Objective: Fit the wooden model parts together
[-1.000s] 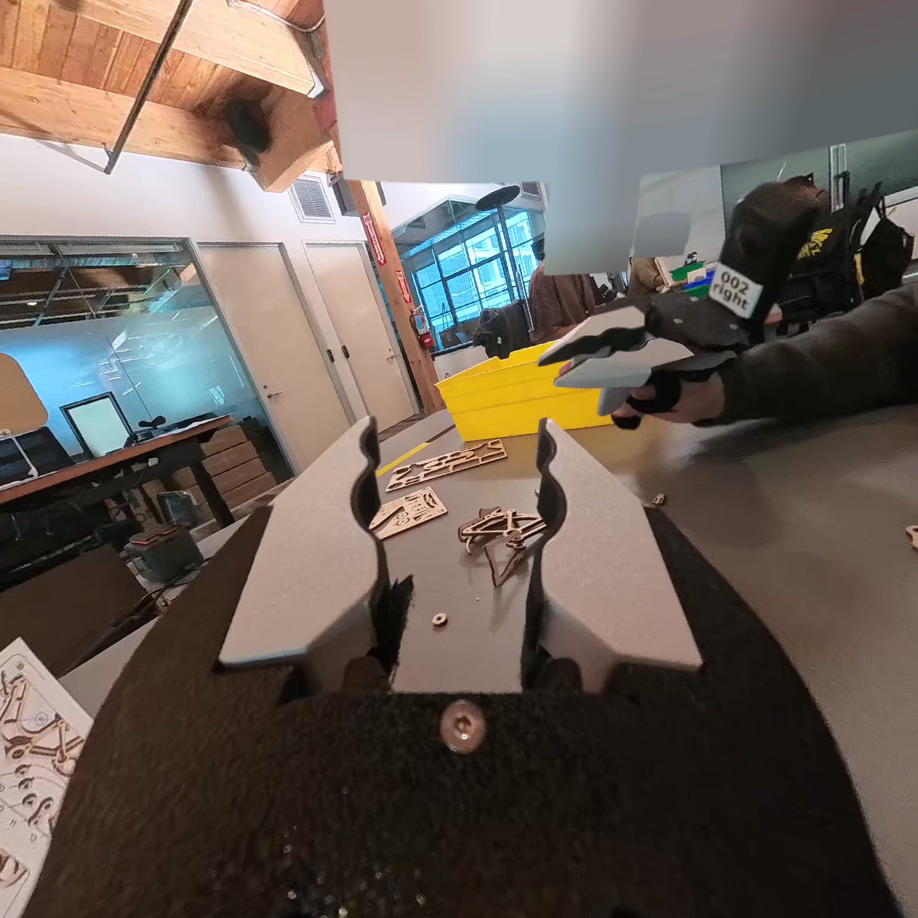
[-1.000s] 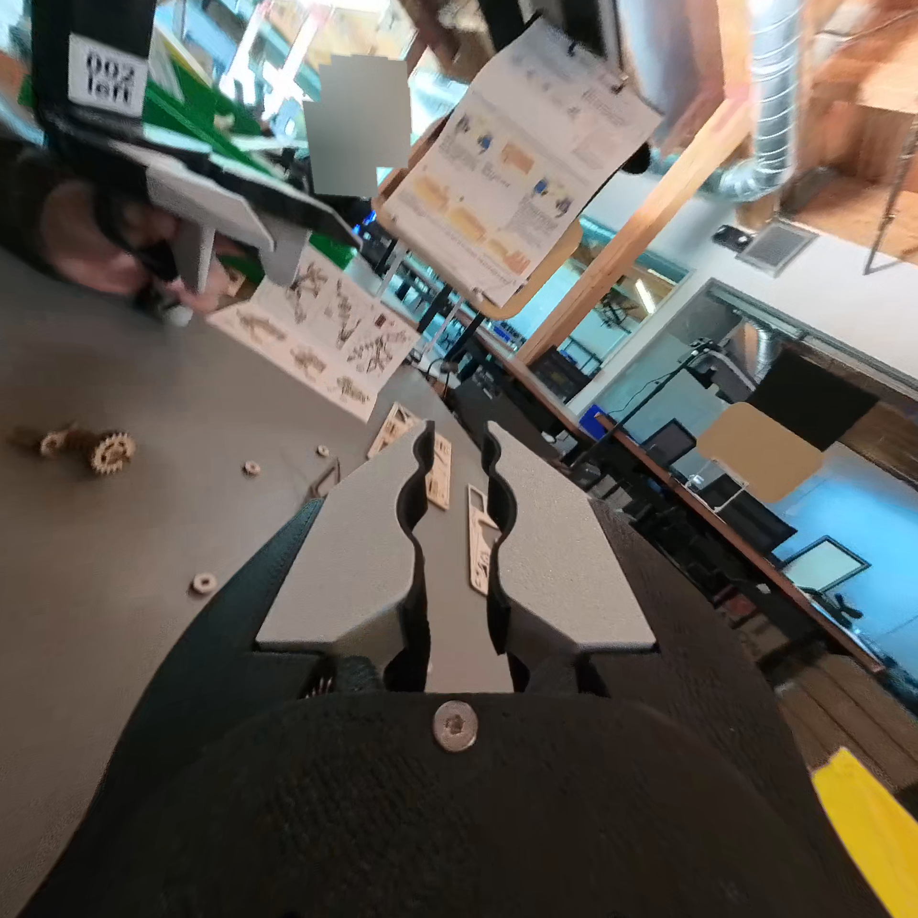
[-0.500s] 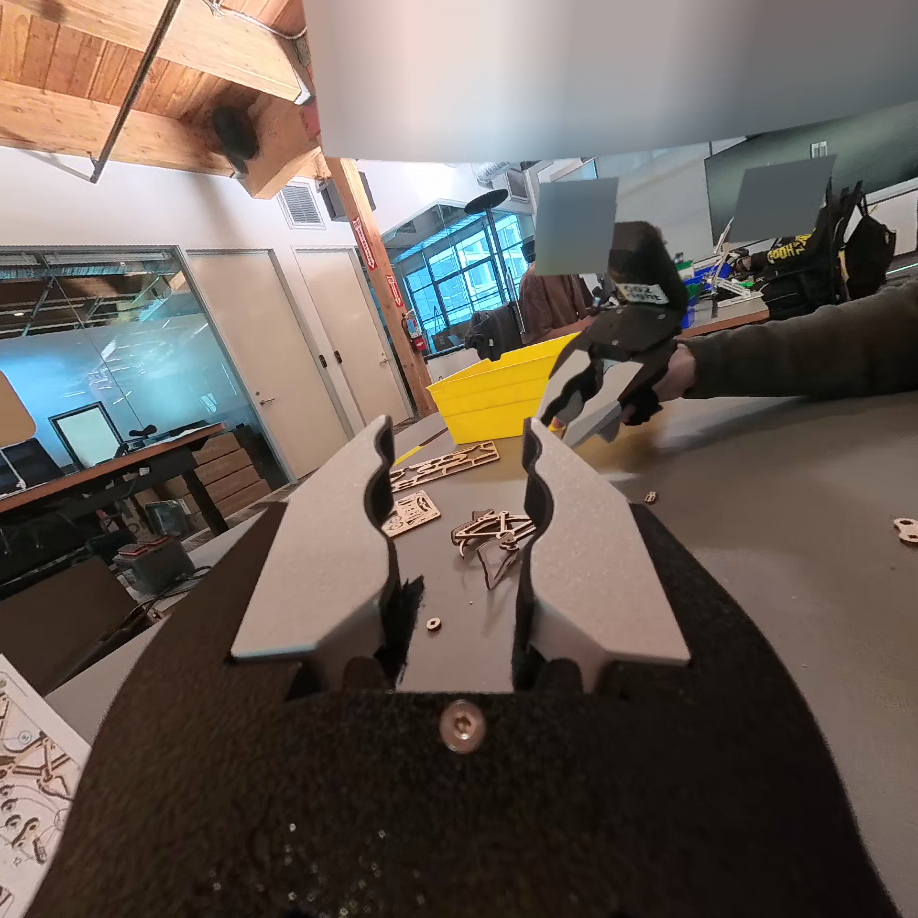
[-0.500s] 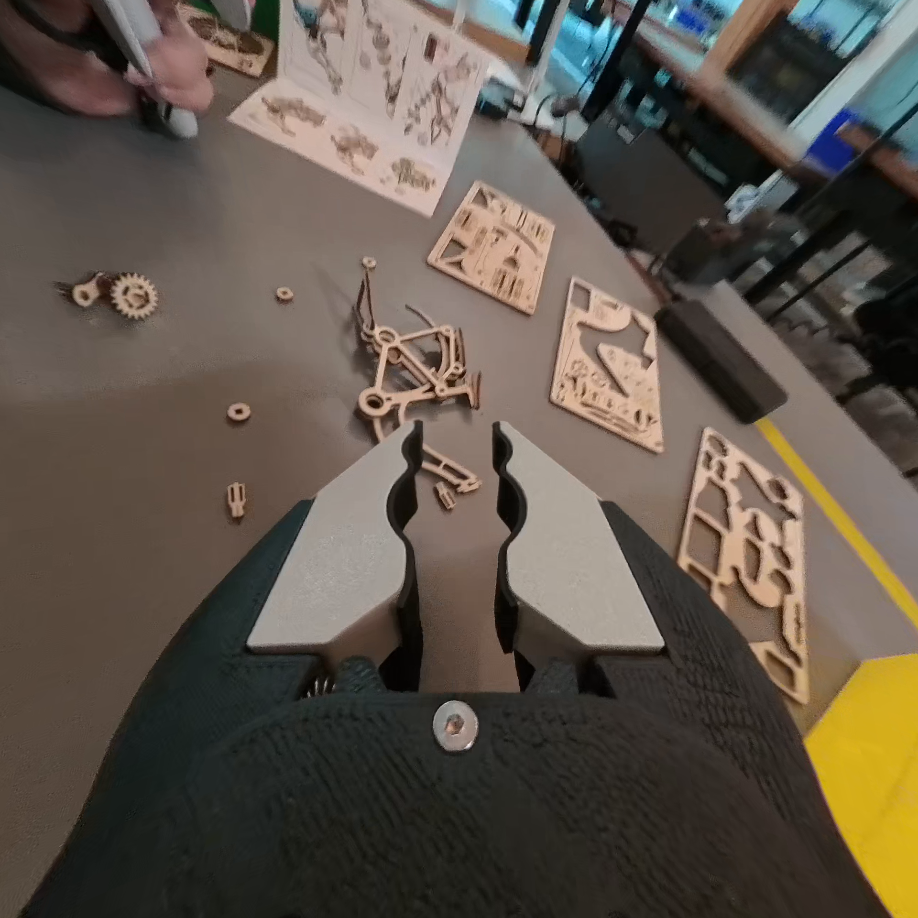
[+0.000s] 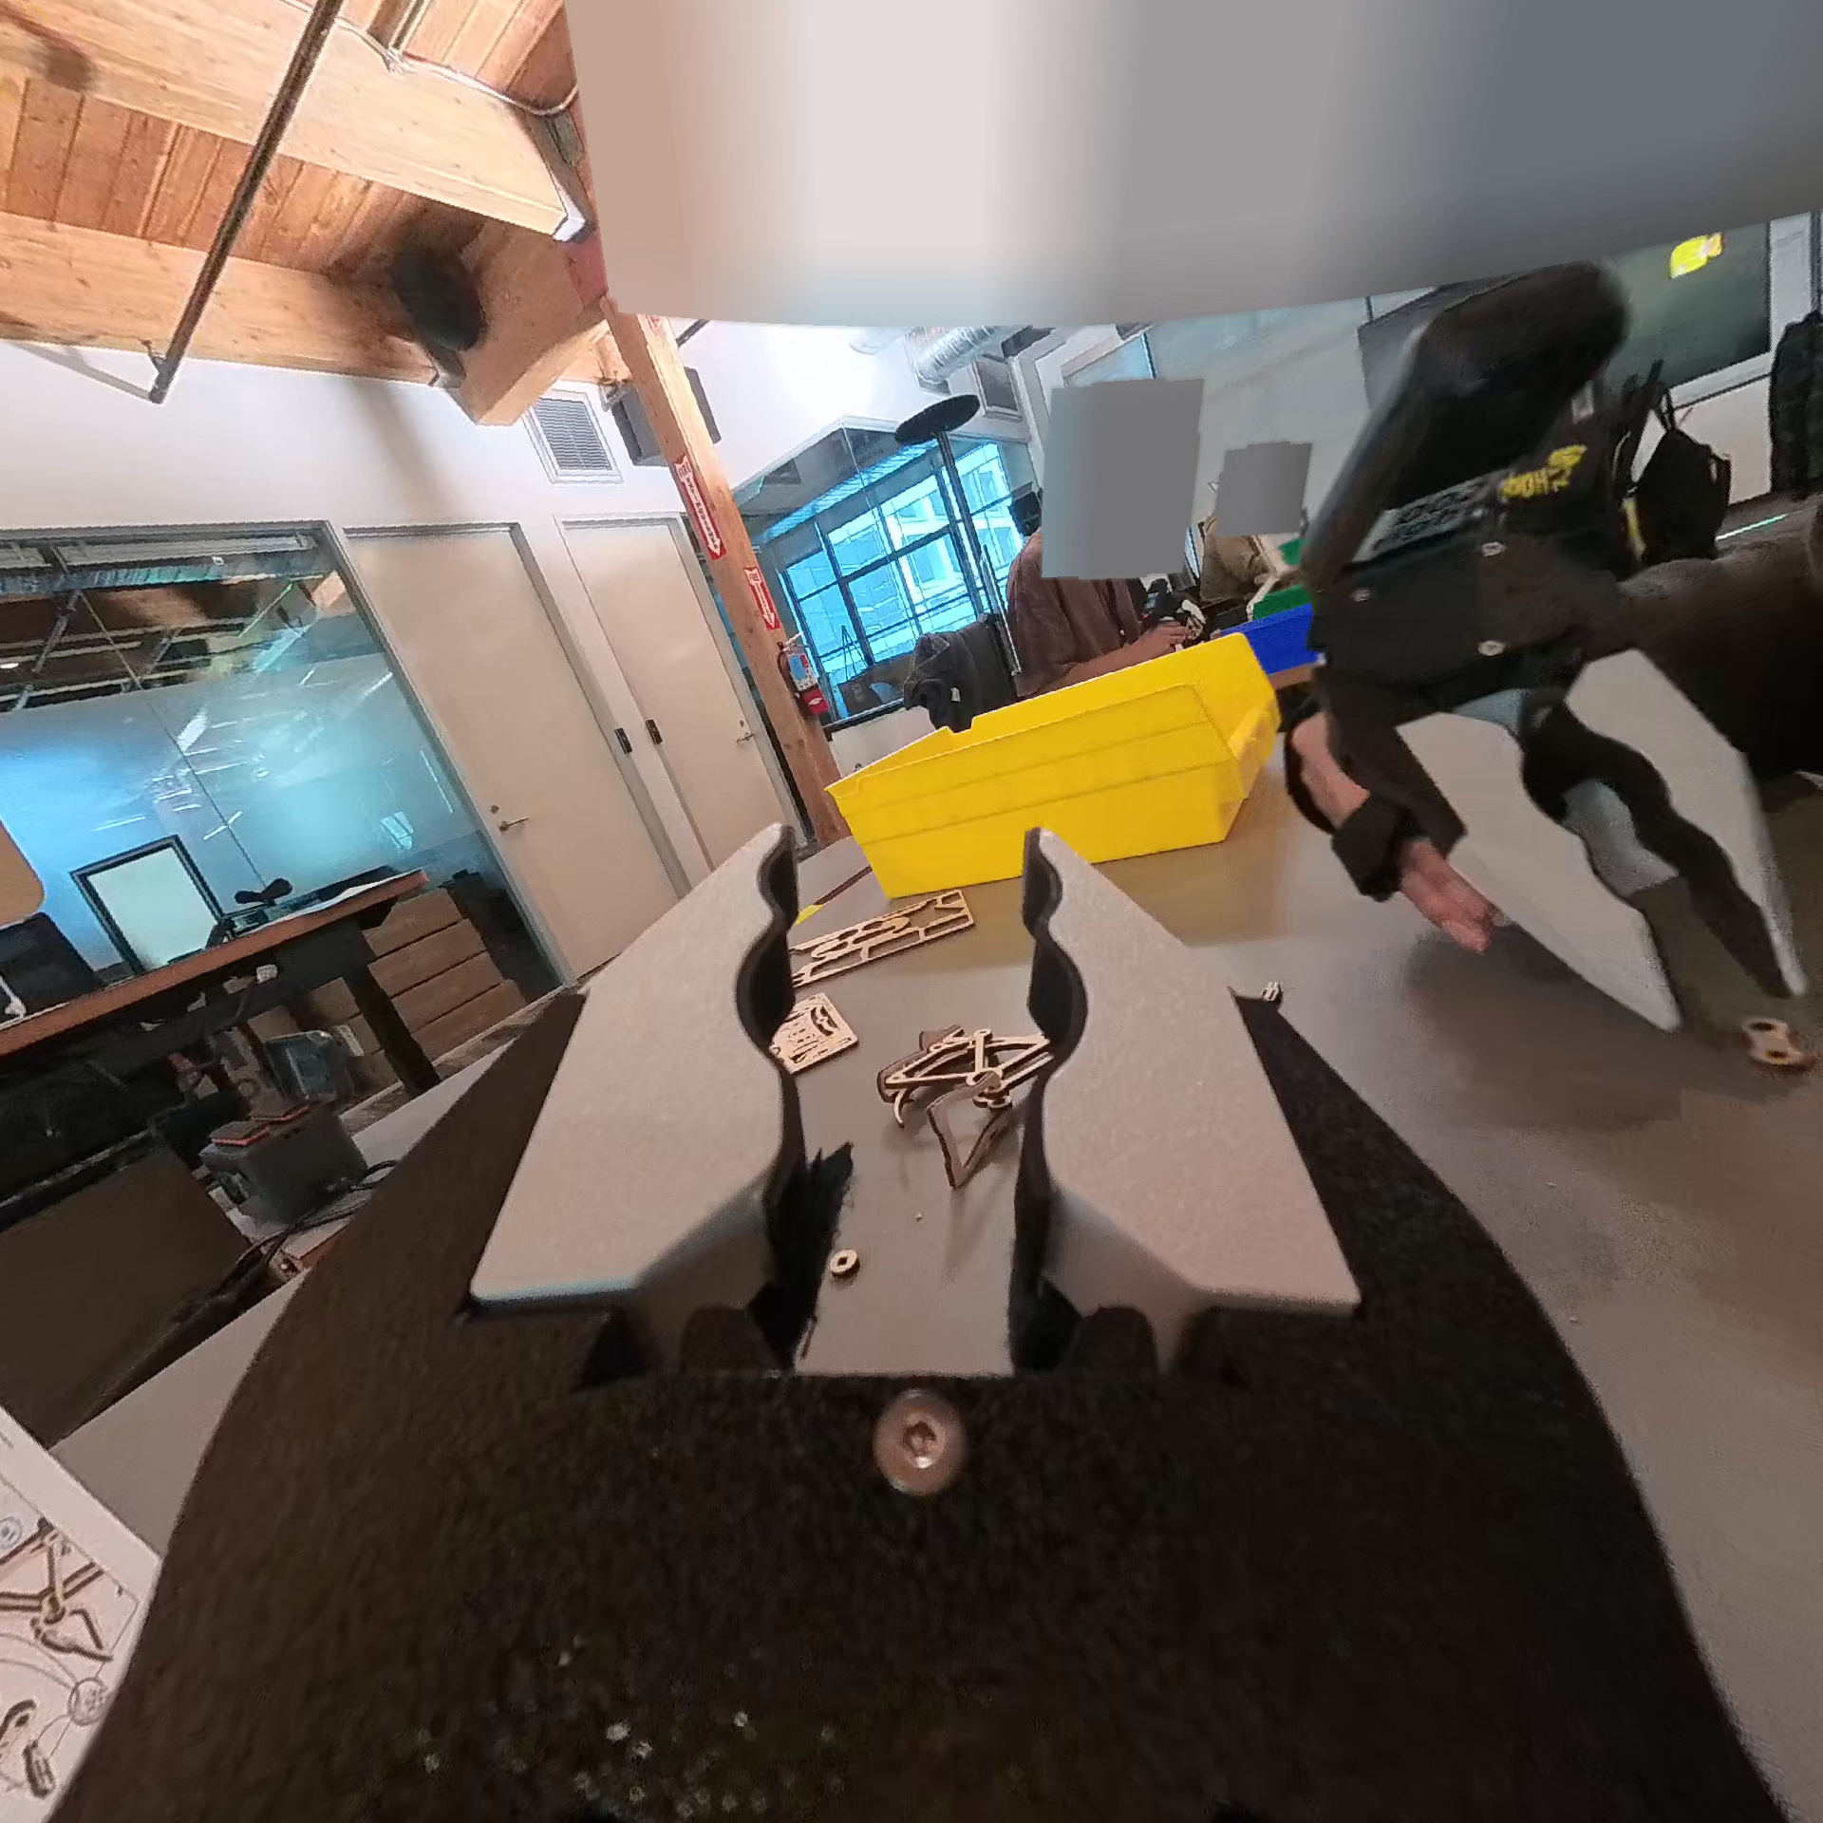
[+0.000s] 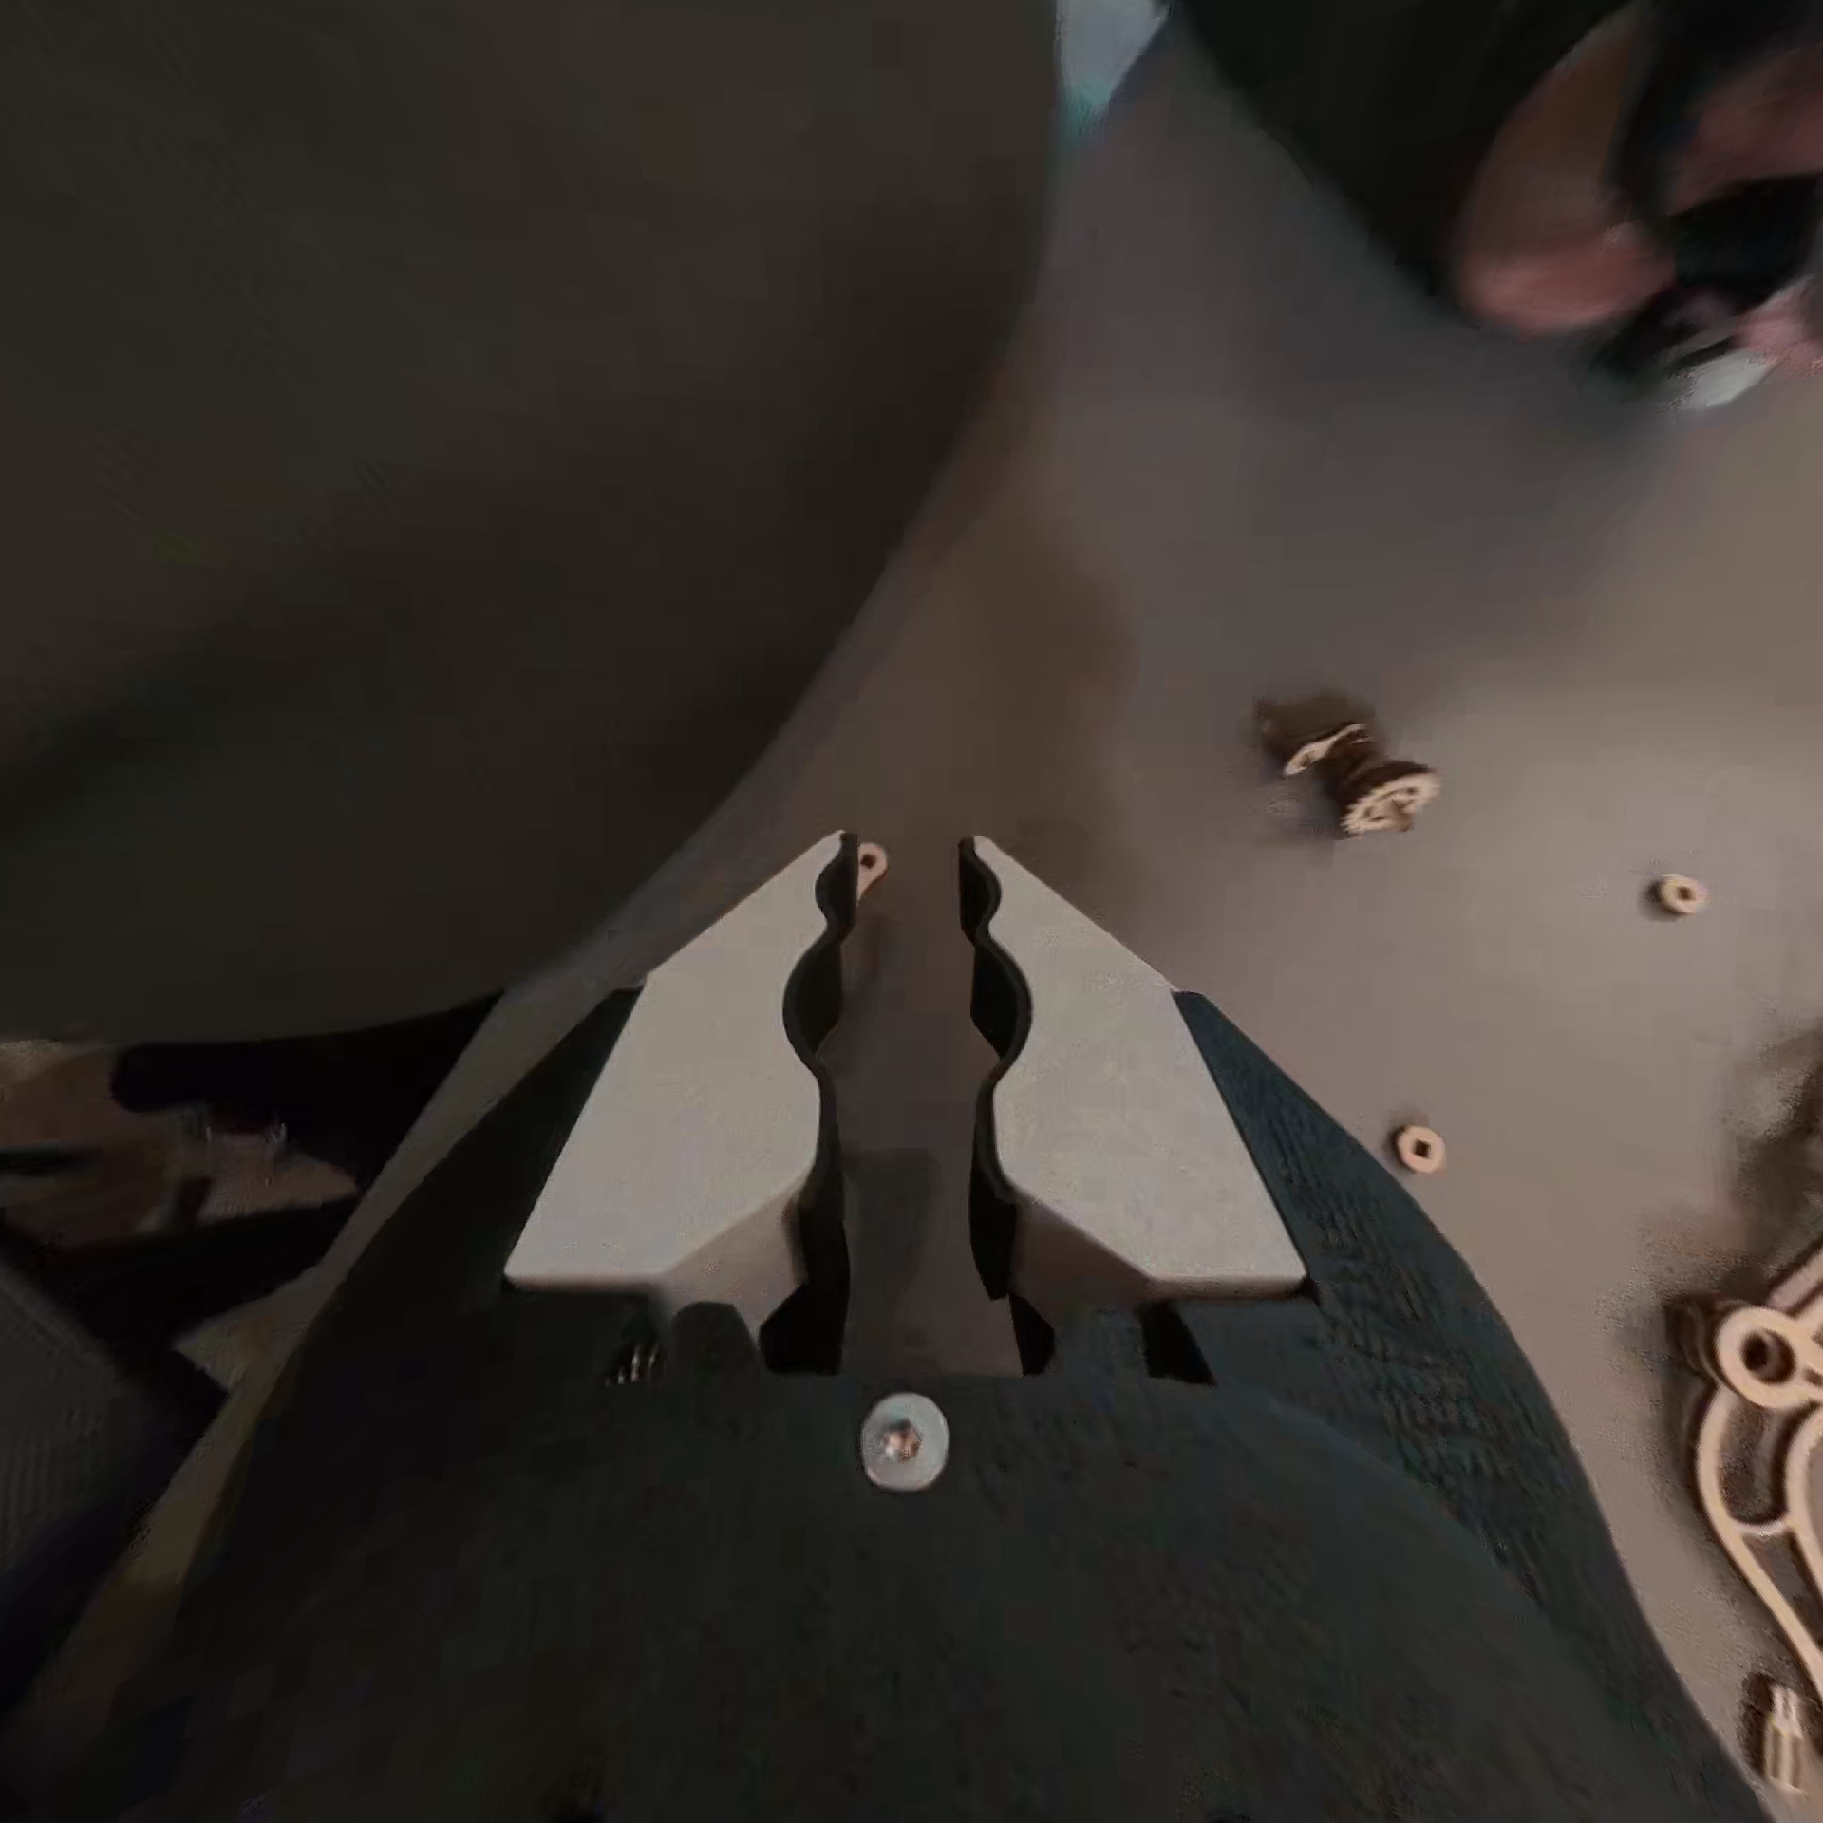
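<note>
My left gripper (image 5: 908,848) is open and empty, held low over the grey table (image 5: 1480,1233). Past its fingertips lies a partly built wooden frame (image 5: 967,1070), with a small wooden washer (image 5: 843,1266) between the fingers. My right gripper (image 6: 908,843) is open with a narrow gap and points down at the table. A small wooden link piece (image 6: 870,860) lies just beyond its left fingertip. In the left wrist view the right gripper (image 5: 1726,1001) hovers tip-down over that link piece (image 5: 1771,1044). A wooden gear assembly (image 6: 1351,765) lies to the right.
A yellow bin (image 5: 1056,779) and flat wooden part sheets (image 5: 878,932) sit at the far side. Two loose washers (image 6: 1419,1149) and the frame's edge (image 6: 1766,1381) lie right of the right gripper. A printed instruction sheet (image 5: 49,1628) lies near left. A large dark shape (image 6: 395,444) borders the table.
My right gripper has swung from the frame and part sheets toward the table's near side and dropped tip-down over the small link piece. My left gripper has barely moved.
</note>
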The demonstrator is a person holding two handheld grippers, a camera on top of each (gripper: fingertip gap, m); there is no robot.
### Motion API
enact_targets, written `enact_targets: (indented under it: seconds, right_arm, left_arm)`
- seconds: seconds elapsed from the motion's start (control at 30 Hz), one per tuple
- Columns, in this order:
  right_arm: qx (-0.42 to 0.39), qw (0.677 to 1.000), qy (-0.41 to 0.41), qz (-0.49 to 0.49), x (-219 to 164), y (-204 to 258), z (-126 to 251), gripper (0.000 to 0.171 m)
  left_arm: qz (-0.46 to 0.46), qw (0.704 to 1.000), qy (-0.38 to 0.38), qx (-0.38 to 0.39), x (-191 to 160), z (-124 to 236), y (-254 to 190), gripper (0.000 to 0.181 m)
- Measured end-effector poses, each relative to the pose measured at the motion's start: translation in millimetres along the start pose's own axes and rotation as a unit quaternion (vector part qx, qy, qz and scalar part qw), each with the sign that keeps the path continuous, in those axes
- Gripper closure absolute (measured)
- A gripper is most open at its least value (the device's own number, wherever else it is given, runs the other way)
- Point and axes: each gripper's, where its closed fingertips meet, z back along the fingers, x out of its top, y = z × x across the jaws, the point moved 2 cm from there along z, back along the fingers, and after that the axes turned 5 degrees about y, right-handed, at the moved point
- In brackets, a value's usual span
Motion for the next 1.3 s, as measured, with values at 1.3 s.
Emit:
enact_targets:
  seconds: [1.3]
  right_arm:
    - [-0.073, 0.996, -0.006, -0.044, -12.0, -41.0, -10.1, 0.164]
  left_arm:
    - [0.000, 1.000, 0.010, -0.024, -3.2, -6.1, -8.1, 0.142]
